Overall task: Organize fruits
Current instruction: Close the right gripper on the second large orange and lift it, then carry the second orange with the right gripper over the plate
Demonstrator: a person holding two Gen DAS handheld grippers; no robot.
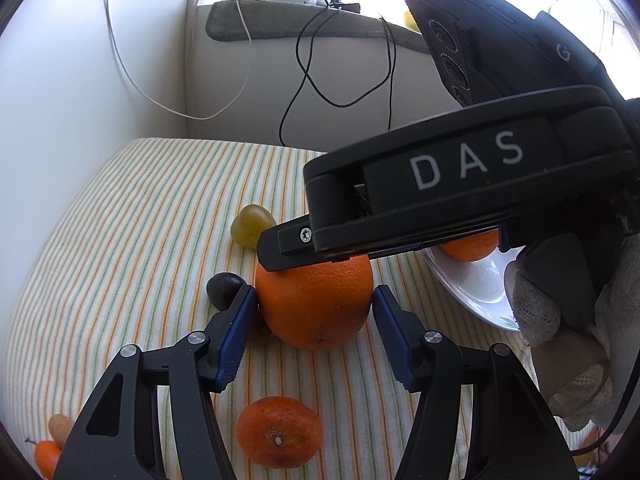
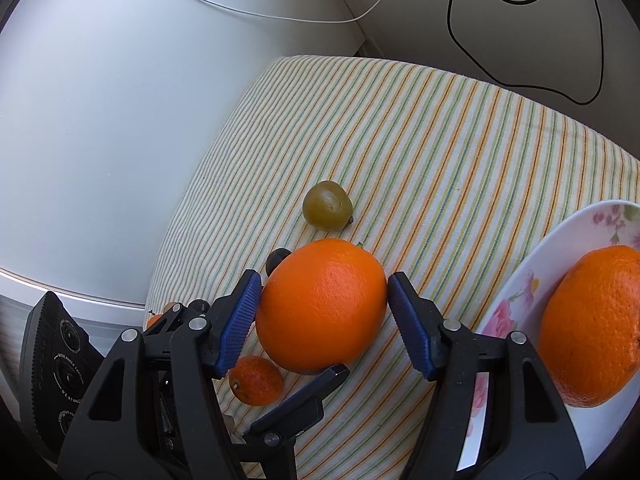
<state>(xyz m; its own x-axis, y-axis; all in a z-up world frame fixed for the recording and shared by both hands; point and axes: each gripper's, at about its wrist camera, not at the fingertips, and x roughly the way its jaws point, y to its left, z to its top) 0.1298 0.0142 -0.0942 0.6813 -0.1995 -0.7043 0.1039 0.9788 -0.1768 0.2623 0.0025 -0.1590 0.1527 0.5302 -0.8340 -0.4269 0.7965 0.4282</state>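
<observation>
A large orange [image 1: 316, 304] [image 2: 324, 308] lies on the striped cloth [image 1: 140, 220], and both grippers are closed around it. My left gripper [image 1: 316, 300] has its blue pads [image 1: 236, 336] against the orange's two sides. My right gripper [image 2: 324, 292] clamps the same orange across its width. In the left wrist view one of the right gripper's fingers [image 1: 280, 252] rests on the orange's far top. One left finger [image 2: 320, 384] shows under the orange in the right wrist view. A white flowered plate [image 2: 516, 292] [image 1: 476, 292] to the right holds another orange [image 2: 596, 336].
A green fruit [image 1: 250, 226] [image 2: 327, 205] and a dark plum [image 1: 224, 290] lie just behind the orange. A mandarin [image 1: 279, 432] [image 2: 256, 380] sits in front. Two small fruits [image 1: 56, 436] lie at the cloth's near left. A gloved hand [image 1: 560, 320] holds the right gripper. Cables hang on the wall.
</observation>
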